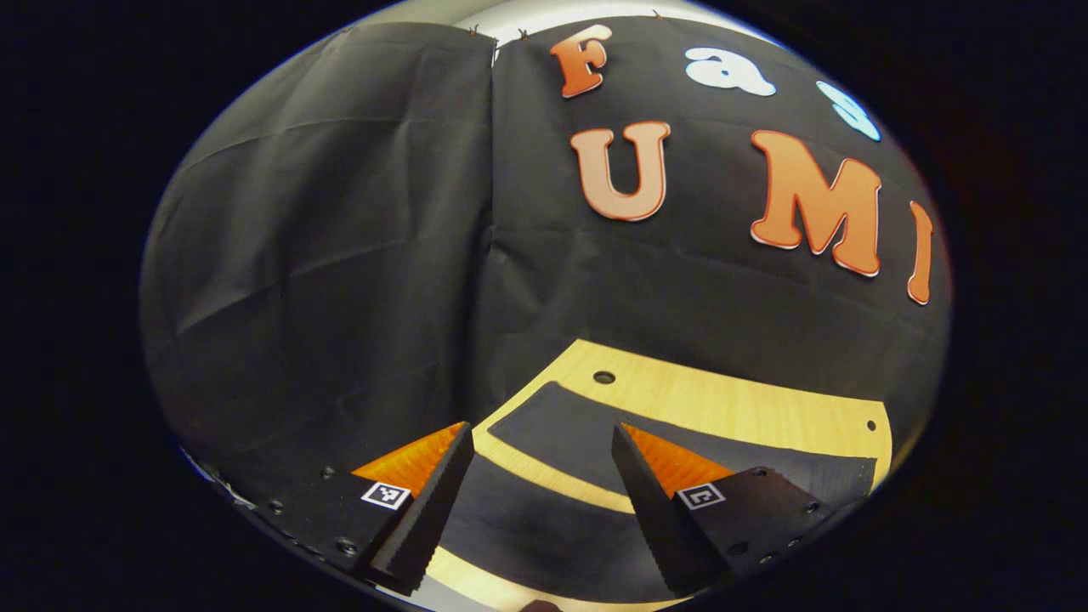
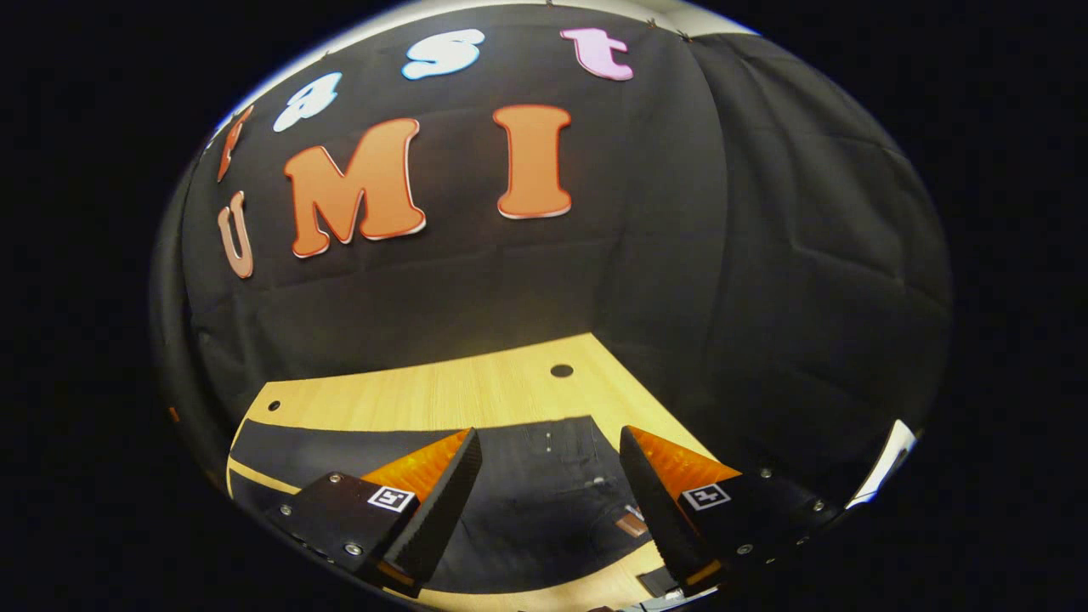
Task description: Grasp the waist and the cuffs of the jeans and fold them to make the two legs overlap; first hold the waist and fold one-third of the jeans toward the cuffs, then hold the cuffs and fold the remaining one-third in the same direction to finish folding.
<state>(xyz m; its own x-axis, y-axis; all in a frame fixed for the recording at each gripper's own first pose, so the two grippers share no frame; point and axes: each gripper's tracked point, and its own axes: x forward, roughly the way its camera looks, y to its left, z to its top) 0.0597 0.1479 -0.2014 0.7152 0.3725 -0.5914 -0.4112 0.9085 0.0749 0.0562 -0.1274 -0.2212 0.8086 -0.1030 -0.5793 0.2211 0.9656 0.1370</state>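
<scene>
Both views are dim and sharp; warm light falls on the table, while the wall stays dark. Fisheye bending curves the edges strongly. No glare shows.

The left gripper has two wedge-shaped fingers, each with a serrated inner edge like fine saw teeth and a ribbed, glossy outer face. Each finger is fixed to a flat, dark, matte plate held by several small round screws. A small square black-and-white marker sits on each plate near the base of the finger. The right gripper is built the same way: toothed wedge fingers, dark screwed plates and one square marker on each side.
</scene>
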